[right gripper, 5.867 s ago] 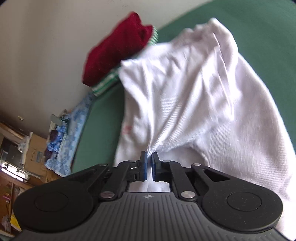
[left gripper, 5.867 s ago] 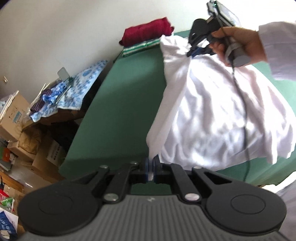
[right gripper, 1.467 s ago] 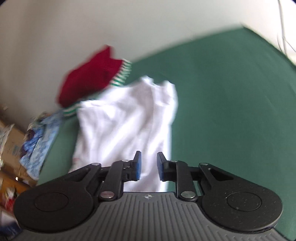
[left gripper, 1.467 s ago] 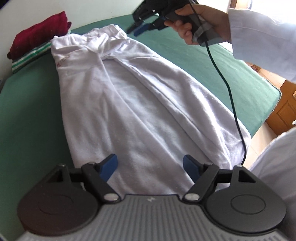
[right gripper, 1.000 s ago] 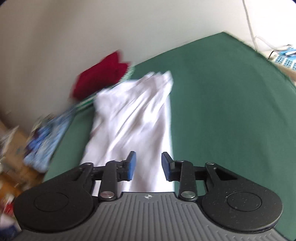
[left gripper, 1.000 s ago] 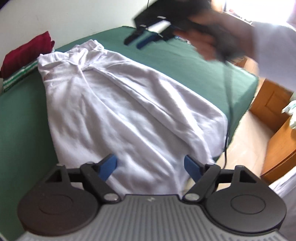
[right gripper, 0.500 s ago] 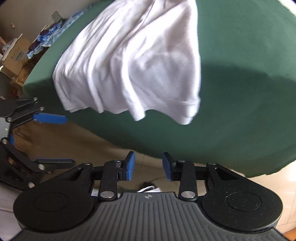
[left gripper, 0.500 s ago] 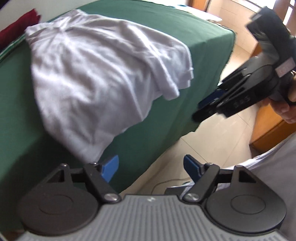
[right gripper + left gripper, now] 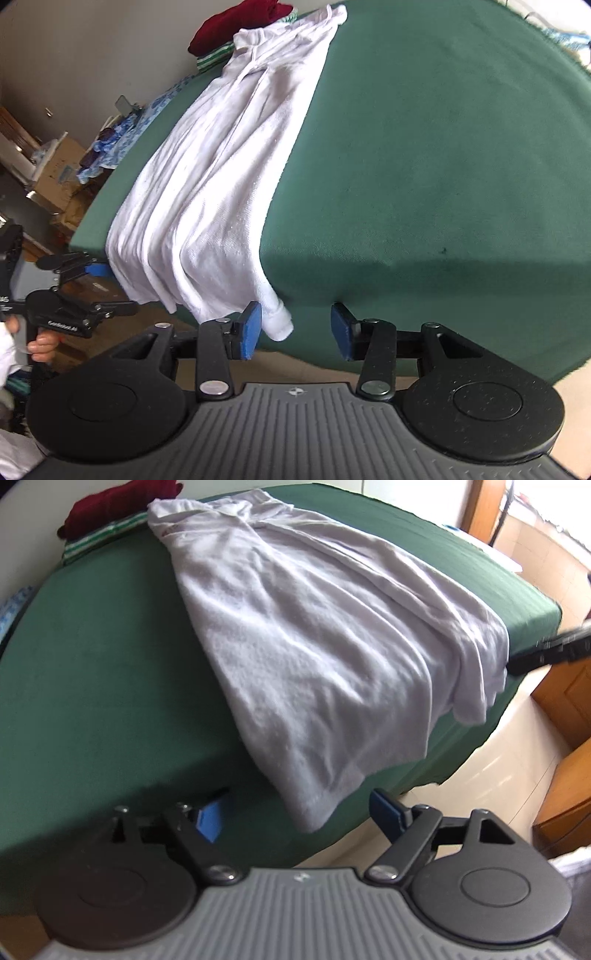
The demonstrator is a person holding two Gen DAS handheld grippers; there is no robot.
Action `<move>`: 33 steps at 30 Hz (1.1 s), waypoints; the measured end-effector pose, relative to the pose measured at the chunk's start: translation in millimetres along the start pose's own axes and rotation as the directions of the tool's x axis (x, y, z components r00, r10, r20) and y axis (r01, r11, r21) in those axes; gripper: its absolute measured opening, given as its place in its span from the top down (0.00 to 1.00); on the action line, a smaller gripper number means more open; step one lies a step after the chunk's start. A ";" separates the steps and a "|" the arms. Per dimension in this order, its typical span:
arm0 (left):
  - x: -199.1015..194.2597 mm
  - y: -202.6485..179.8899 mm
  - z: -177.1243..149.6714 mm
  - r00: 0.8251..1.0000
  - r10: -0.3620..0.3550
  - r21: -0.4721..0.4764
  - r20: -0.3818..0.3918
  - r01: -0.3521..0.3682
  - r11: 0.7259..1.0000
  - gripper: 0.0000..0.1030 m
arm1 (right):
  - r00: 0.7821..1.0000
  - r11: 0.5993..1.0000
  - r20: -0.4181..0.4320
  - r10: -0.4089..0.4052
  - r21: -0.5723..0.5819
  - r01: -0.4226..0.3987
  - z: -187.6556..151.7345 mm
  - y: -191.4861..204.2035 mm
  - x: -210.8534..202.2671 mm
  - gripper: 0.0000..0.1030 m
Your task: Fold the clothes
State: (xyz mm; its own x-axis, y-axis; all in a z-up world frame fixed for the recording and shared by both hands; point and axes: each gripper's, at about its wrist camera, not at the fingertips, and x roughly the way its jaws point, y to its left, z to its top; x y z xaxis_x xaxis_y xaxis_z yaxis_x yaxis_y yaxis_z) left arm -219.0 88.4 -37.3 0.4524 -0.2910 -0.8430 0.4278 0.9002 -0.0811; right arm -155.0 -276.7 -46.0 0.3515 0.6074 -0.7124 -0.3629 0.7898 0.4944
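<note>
nearest in the left wrist view: left gripper (image 9: 299,814) with jaws spread wide, blue pads either side of a hanging corner of the white garment (image 9: 332,657), pressing on nothing. same gripper seen from the side in the right wrist view (image 9: 107,290), at the left edge, held by a hand (image 9: 40,345) below it, jaws open beside the garment's drooping hem.

nearest in the right wrist view: right gripper (image 9: 295,328) with jaws parted and opening, a rolled hem corner of the garment hanging between the pads, close by the left pad, not clamped. in the left wrist view only a dark, blurred tip of the right gripper (image 9: 546,653) at the right edge, just beside the garment's far hanging corner.

just beyond: white garment spread lengthwise over the green table (image 9: 424,147), lower end draped over the near edge and hanging free, long folds running up its length, upper end bunched toward the wall.

farther: past the garment's top end, a folded dark red cloth (image 9: 118,506) on top of a green-and-white striped cloth (image 9: 99,541), near the table's back corner.

farthest left in the right wrist view: blue patterned fabric (image 9: 129,133) and cardboard boxes (image 9: 55,181) beside the table.
</note>
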 end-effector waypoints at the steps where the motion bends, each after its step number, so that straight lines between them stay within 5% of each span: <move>1: 1.6 1.8 2.9 1.000 -0.029 -0.028 -0.003 0.029 0.999 0.20 | 0.999 0.999 -0.010 0.040 0.001 -0.040 2.2 -0.6 4.9 0.56; 5: 9.2 1.2 8.2 0.998 -0.067 -0.048 -0.011 0.066 0.997 0.23 | 0.990 0.990 -0.044 0.132 -0.042 -0.134 5.2 -1.9 9.4 0.56; 11: 21.7 -8.5 10.1 0.998 -0.046 -0.023 -0.038 0.045 0.999 0.28 | 0.990 0.985 -0.087 0.108 -0.125 -0.119 0.7 11.2 28.5 0.64; 12: 22.0 -8.3 11.7 0.998 -0.049 -0.038 -0.041 0.048 0.998 0.37 | 0.991 0.985 -0.085 0.108 -0.123 -0.118 0.5 11.9 28.4 0.72; 14: 23.1 -5.8 16.5 0.996 -0.068 -0.090 -0.060 0.062 0.994 0.99 | 0.991 0.988 -0.074 0.111 -0.101 -0.118 1.8 11.3 22.9 0.87; 27: -39.8 -20.2 28.0 0.995 -0.074 -0.232 0.063 0.087 0.969 1.00 | 0.962 0.960 -0.045 0.270 -0.058 -0.273 15.4 24.0 -28.0 0.91; 33: -14.1 -15.5 35.2 0.999 -0.052 -0.230 -0.006 0.049 0.972 1.00 | 0.970 0.970 -0.063 0.236 -0.051 -0.239 13.5 16.1 -23.6 0.91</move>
State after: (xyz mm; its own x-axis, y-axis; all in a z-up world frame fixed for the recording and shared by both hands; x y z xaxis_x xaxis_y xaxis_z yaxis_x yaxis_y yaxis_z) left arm -204.5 67.1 -5.5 0.4248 -0.3350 -0.8410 0.2577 0.9353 -0.2424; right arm -157.5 -277.2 -14.5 0.2008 0.7697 -0.6059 -0.4797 0.6166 0.6243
